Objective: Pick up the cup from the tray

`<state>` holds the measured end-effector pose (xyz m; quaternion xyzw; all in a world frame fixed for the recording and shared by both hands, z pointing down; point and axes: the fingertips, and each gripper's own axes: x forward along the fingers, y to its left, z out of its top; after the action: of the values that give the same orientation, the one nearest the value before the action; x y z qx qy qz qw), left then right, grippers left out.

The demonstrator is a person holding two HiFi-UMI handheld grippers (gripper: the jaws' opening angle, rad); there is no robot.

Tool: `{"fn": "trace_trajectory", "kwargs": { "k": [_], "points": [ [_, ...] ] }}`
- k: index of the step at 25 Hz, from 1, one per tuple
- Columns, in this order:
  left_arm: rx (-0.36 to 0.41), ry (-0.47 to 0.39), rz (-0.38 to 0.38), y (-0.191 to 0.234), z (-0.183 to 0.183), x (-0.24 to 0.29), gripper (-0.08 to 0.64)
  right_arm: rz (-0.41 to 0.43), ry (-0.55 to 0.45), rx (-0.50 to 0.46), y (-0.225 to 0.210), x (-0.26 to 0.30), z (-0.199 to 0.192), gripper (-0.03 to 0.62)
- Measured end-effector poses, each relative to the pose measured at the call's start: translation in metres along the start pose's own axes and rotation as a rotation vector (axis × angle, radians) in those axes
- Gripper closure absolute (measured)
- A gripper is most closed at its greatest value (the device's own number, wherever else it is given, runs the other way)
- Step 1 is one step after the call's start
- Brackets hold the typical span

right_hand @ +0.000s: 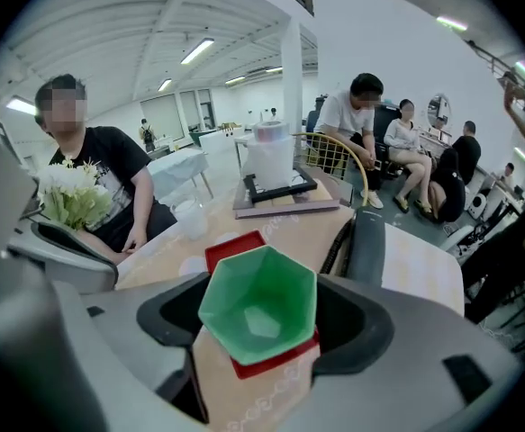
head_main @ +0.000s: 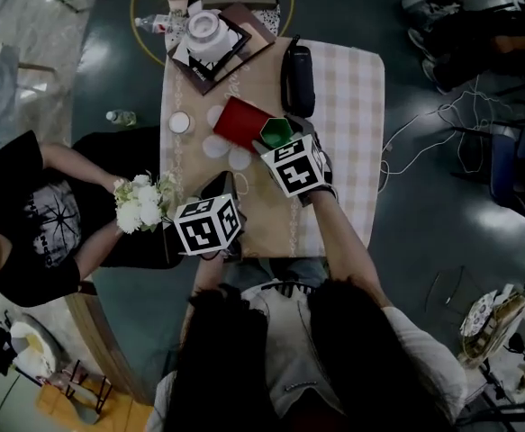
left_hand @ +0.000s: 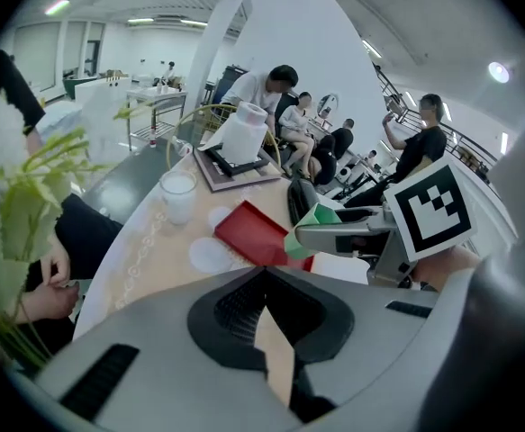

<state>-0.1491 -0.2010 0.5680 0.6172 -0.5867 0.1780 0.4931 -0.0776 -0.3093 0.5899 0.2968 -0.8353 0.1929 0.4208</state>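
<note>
Cup (right_hand: 257, 306) is green and six-sided, upright with its mouth up, so its long axis is vertical. It's pinched between the jaws of the right gripper (right_hand: 260, 324), which reaches in from the near side. It's over the near-right corner of the red tray (right_hand: 235, 247); can't tell if it's clear of it. Left gripper (left_hand: 264, 282) is off near-left, jaws pressed together, empty. Straight up looks like the move, I'd guess.
</note>
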Motion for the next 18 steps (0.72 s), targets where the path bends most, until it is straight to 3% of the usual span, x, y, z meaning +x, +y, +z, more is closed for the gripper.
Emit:
{"fn": "trace_trajectory", "kwargs": {
  "k": [8,18],
  "points": [
    [0.091,0.039,-0.064,-0.034,-0.013,0.009,0.552,-0.105,0.037,0.090,-0.037,-0.039,-0.058,0.239],
    [0.136,0.099,-0.109,-0.052,-0.034,0.016,0.552,-0.141,0.074,0.183,-0.046,-0.048,-0.111,0.239]
  ]
}}
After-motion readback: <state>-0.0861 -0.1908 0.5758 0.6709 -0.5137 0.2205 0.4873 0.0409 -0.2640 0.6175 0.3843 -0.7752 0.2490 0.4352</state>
